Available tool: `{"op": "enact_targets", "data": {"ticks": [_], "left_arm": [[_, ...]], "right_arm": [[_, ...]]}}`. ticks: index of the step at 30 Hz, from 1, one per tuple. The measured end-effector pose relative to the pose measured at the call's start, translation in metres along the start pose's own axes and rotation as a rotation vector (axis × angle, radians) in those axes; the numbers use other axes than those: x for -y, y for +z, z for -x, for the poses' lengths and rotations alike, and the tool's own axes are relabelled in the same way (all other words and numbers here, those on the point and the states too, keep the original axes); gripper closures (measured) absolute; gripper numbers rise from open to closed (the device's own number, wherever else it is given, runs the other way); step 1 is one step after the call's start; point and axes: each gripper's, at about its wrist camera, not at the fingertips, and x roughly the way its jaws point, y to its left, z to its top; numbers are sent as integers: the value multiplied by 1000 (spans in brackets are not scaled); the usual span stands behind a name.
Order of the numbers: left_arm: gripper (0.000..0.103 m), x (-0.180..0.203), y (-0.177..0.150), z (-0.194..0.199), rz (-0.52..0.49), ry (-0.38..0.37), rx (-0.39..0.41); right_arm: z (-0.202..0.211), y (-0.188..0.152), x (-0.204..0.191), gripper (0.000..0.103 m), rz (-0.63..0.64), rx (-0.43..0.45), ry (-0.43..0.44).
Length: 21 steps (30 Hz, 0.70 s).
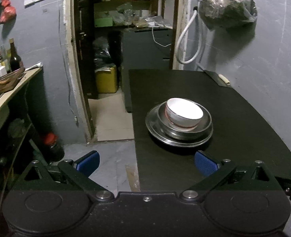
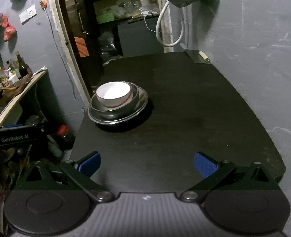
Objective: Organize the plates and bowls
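Note:
A white ceramic bowl [image 1: 184,113] with a red band sits tilted inside a steel bowl [image 1: 202,125], which rests on a steel plate [image 1: 155,126] on the black table [image 1: 234,138]. The same stack shows in the right wrist view: white bowl [image 2: 114,94], steel bowl [image 2: 134,100], steel plate [image 2: 141,106]. My left gripper [image 1: 146,164] is open and empty, back from the stack over the table's left front edge. My right gripper [image 2: 147,164] is open and empty, over the table's near part, right of the stack.
A cleaver [image 1: 217,77] with a pale handle lies at the table's far right by the grey wall. A doorway [image 1: 125,39] to a cluttered storeroom is behind. A counter [image 1: 11,85] with bottles stands left. A red-capped jar [image 1: 52,146] sits on the floor.

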Motion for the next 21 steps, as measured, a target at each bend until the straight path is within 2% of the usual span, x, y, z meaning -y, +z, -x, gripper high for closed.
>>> {"op": "enact_targets", "data": {"ticks": [21], "left_arm": [[1,-4,-4,18,11,19,22]], "right_arm": [[13,-5,-7,0,23,28,19]]}}
